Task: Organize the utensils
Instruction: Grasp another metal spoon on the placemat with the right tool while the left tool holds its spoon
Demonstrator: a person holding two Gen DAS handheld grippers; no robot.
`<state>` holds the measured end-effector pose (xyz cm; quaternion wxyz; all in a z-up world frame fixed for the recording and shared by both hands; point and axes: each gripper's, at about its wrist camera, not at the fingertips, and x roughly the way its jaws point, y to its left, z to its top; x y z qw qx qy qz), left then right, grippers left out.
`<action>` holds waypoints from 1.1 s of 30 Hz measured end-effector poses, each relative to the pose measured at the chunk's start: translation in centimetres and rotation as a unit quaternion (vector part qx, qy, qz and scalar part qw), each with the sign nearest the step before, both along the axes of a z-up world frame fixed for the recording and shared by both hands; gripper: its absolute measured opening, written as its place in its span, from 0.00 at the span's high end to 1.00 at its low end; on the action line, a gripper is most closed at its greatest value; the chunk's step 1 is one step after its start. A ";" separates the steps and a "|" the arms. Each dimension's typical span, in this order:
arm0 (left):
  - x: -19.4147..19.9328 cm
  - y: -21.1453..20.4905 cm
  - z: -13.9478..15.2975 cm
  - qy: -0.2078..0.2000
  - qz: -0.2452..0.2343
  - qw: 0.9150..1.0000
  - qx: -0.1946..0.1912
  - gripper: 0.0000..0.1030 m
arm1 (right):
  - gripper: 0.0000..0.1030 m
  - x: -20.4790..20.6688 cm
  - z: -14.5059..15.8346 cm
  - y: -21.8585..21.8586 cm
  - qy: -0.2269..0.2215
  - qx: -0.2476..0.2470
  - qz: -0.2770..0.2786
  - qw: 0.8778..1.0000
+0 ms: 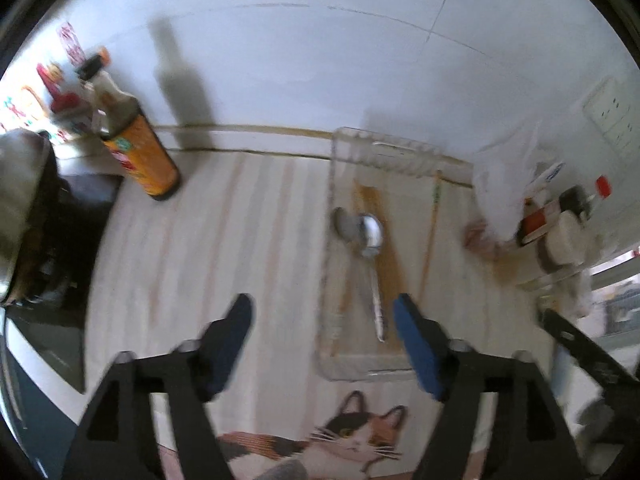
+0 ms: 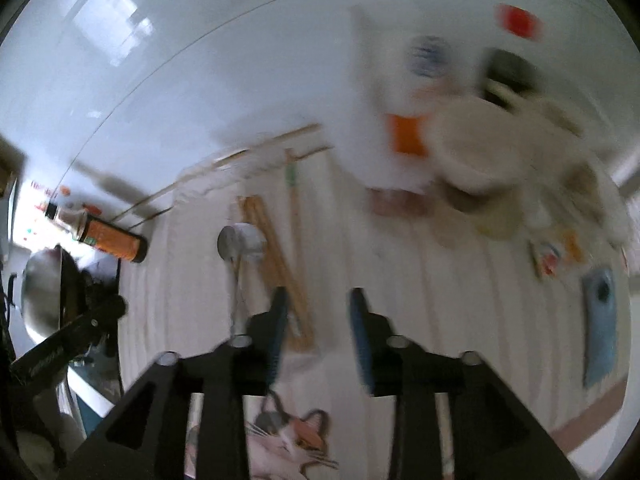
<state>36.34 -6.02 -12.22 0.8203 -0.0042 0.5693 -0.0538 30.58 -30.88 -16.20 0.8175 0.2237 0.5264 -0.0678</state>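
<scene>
A clear plastic tray (image 1: 340, 364) lies on the striped tablecloth. In it are a metal spoon (image 1: 372, 236), wooden chopsticks (image 1: 386, 240) and a thin chopstick with a green band (image 1: 434, 208). My left gripper (image 1: 324, 316) is open and empty, hovering above the tray's near end. My right gripper (image 2: 318, 300) is open and empty, above the tray's near end; the right wrist view is blurred but shows the spoon (image 2: 244, 242), the wooden chopsticks (image 2: 280, 264) and the green-banded chopstick (image 2: 294, 196).
An orange sauce bottle (image 1: 140, 148) stands at the back left beside other bottles. A metal pot (image 1: 20, 208) sits at the left edge. Bags, jars and containers (image 1: 552, 216) crowd the right. A cat picture (image 1: 356, 436) is printed on the cloth near me.
</scene>
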 end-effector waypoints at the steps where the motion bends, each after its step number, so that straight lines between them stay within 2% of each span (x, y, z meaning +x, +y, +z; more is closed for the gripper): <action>1: -0.6 0.0 0.0 -0.013 0.000 1.000 0.012 0.10 | 0.54 -1.7 -0.4 -1.1 0.006 0.000 -0.020 1.000; 3: -2.2 -0.5 -0.4 -0.035 -0.016 0.999 0.036 0.01 | 0.53 -5.2 -1.6 -3.0 0.023 0.011 -0.058 0.998; 6: -4.2 -2.7 -2.0 -0.027 -0.067 0.995 0.064 0.00 | 0.53 -10.1 -4.2 -5.1 0.052 0.030 -0.104 0.993; 8: -6.5 -5.6 -3.8 -0.009 -0.129 0.989 0.073 0.00 | 0.53 -13.3 -6.2 -6.3 0.074 0.034 -0.131 0.988; 9: -8.0 -7.5 -5.0 0.005 -0.167 0.983 0.077 0.00 | 0.53 -14.7 -7.3 -6.8 0.086 0.035 -0.143 0.985; 11: -10.8 -11.1 -7.2 0.036 -0.241 0.967 0.081 0.00 | 0.53 -17.4 -9.3 -8.0 0.109 0.041 -0.168 0.979; 13: -13.2 -13.9 -9.2 0.066 -0.293 0.950 0.088 0.00 | 0.53 -19.9 -11.2 -9.0 0.125 0.046 -0.194 0.972; 16: -17.7 -17.8 -12.8 0.114 -0.373 0.914 0.108 0.01 | 0.53 -22.8 -12.9 -10.0 0.136 0.051 -0.220 0.965; 20: -21.3 -20.6 -15.9 0.146 -0.431 0.880 0.134 0.02 | 0.53 -25.8 -14.3 -10.9 0.138 0.061 -0.247 0.957; 23: -22.3 -21.3 -17.3 0.156 -0.441 0.871 0.148 0.13 | 0.53 -27.3 -14.9 -11.4 0.139 0.068 -0.261 0.953; 25: -22.4 -21.5 -17.8 0.157 -0.438 0.871 0.155 0.37 | 0.53 -28.1 -15.4 -11.5 0.140 0.073 -0.268 0.951; 26: -22.4 -21.5 -18.2 0.162 -0.434 0.872 0.158 0.44 | 0.53 -28.5 -15.7 -11.6 0.141 0.075 -0.270 0.950; 28: -22.2 -21.4 -18.1 0.168 -0.426 0.878 0.138 0.62 | 0.53 -28.7 -15.9 -11.7 0.142 0.077 -0.273 0.948; 29: -22.2 -21.1 -18.1 0.172 -0.422 0.881 0.127 0.65 | 0.53 -28.9 -15.9 -11.7 0.142 0.077 -0.274 0.948; 33: -22.2 -19.9 -18.0 0.162 -0.410 0.888 0.128 0.70 | 0.53 -28.5 -15.3 -11.5 0.142 0.065 -0.267 0.951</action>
